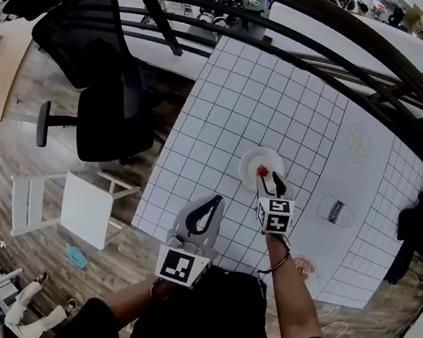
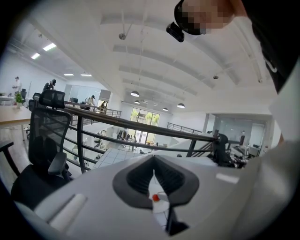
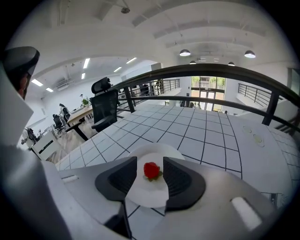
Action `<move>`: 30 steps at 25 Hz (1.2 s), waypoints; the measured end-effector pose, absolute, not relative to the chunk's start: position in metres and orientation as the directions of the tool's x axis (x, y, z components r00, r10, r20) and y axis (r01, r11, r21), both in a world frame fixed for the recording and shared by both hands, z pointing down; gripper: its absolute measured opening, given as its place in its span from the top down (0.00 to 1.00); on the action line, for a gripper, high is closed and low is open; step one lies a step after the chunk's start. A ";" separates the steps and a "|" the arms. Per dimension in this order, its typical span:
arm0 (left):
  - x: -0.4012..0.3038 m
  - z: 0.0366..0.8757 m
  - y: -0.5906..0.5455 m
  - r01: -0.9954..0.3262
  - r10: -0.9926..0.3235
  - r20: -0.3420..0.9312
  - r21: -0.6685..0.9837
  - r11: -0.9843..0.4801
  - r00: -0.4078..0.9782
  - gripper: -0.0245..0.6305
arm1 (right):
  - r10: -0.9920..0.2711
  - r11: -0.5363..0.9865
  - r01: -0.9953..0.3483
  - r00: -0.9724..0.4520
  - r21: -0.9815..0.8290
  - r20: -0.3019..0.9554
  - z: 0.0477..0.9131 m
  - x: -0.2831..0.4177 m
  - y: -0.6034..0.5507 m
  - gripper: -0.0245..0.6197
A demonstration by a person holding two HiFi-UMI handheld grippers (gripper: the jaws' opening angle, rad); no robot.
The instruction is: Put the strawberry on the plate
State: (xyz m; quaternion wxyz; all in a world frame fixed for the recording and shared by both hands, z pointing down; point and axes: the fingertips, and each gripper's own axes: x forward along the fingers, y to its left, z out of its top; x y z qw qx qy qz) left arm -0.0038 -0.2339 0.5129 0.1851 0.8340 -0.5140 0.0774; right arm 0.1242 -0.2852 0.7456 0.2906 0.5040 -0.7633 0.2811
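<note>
The right gripper [image 3: 150, 160] stands with its jaws wide apart over the counter [image 3: 206, 136], and the strawberry [image 3: 151, 170] sits between them with a gap on either side, so neither pad presses on it. The strawberry lies on the small white plate [image 3: 149, 200], near its middle, leaves down and red side up. In the head view the right gripper [image 1: 270, 182] reaches onto the plate [image 1: 248, 162] from the near side, with the strawberry [image 1: 262, 171] just at its tips. The left gripper [image 1: 215, 201] hovers lower and to the left over the near edge of the counter [image 1: 235, 113], well apart from the plate; its jaws meet at the tips and hold nothing. The left gripper view looks through the narrow slit below those tips to the far-off strawberry [image 2: 155, 198]. The counter is white with a grid of black lines. Beyond its left edge, on the wooden floor [image 1: 12, 144], stand a black office chair [image 1: 100, 71] and a white chair [image 1: 73, 207], and a dark railing [image 1: 293, 35] curves round the far side.
</note>
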 end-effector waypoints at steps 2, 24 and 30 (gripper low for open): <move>-0.006 0.506 -0.233 -0.883 -0.834 0.296 0.227 -0.411 0.465 0.95 | -0.615 0.330 -0.933 -0.325 -0.140 0.719 0.737 0.123 -0.282 0.69; -0.001 0.439 -0.123 -0.795 -0.789 0.115 0.166 -0.583 0.603 0.95 | -0.772 0.253 -0.953 -0.301 -0.165 0.559 0.589 0.105 -0.158 0.71; -0.010 0.425 -0.088 -0.784 -0.781 0.092 0.156 -0.601 0.618 0.95 | -0.829 0.235 -0.956 -0.292 -0.176 0.477 0.540 0.087 -0.116 0.72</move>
